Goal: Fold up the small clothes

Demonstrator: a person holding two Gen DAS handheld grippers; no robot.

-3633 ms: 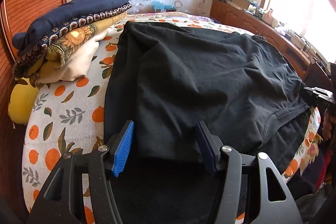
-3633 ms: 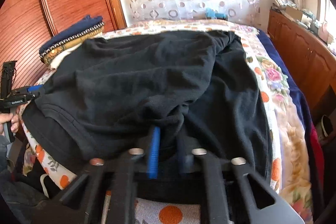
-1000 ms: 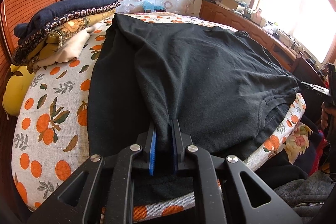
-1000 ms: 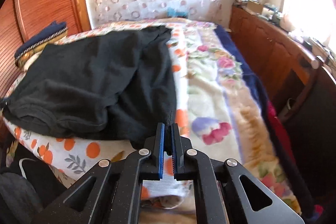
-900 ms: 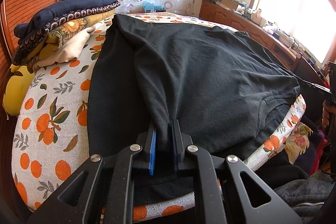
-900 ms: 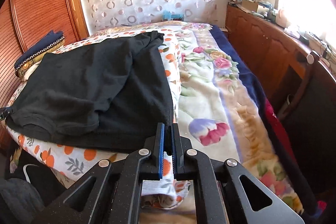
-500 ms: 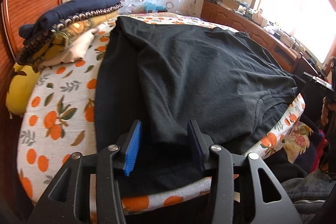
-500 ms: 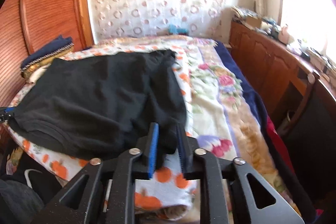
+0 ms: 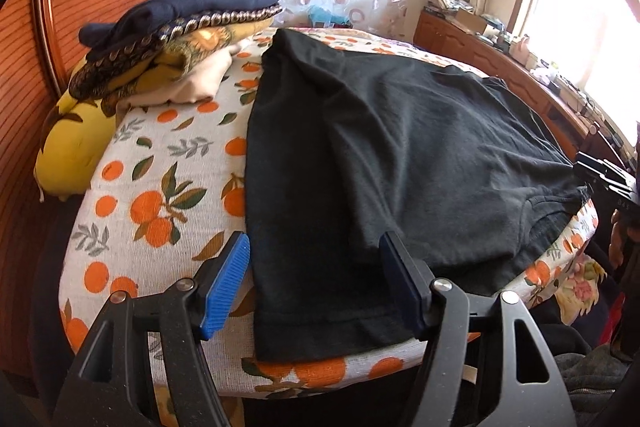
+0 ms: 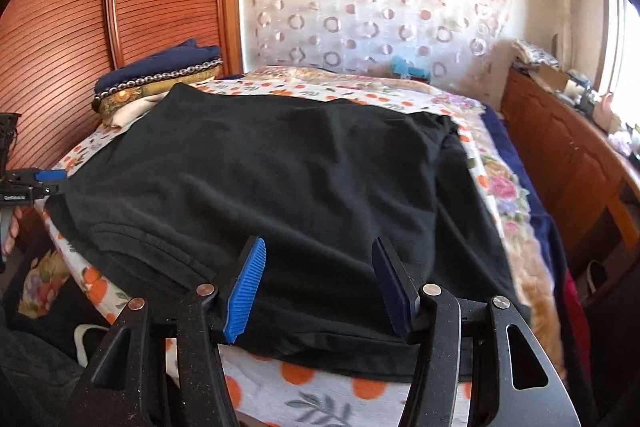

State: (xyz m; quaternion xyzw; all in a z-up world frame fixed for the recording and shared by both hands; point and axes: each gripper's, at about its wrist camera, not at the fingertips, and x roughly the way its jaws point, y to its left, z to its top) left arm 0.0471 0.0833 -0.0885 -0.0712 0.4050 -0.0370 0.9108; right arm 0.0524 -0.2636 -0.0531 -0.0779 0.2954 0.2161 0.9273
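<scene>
A black T-shirt (image 9: pixel 400 155) lies spread on the bed, with one side folded over onto the body. It also shows in the right wrist view (image 10: pixel 288 179). My left gripper (image 9: pixel 316 283) is open and empty, its blue pads on either side of the shirt's near edge, just above it. My right gripper (image 10: pixel 320 287) is open and empty over the shirt's near edge at the other side of the bed. Each gripper shows small at the edge of the other's view.
A stack of folded clothes (image 9: pixel 176 39) sits on the orange-print bedsheet (image 9: pixel 160 171) at the left, by a yellow pillow (image 9: pixel 68 151). A wooden sideboard (image 10: pixel 568 155) with clutter runs along the right. Dark clothes lie on the floor below the bed edge.
Both grippers were shut on the shirt a second ago and have opened and let it go. The shirt now lies flat. Both grippers have pulled back slightly.
</scene>
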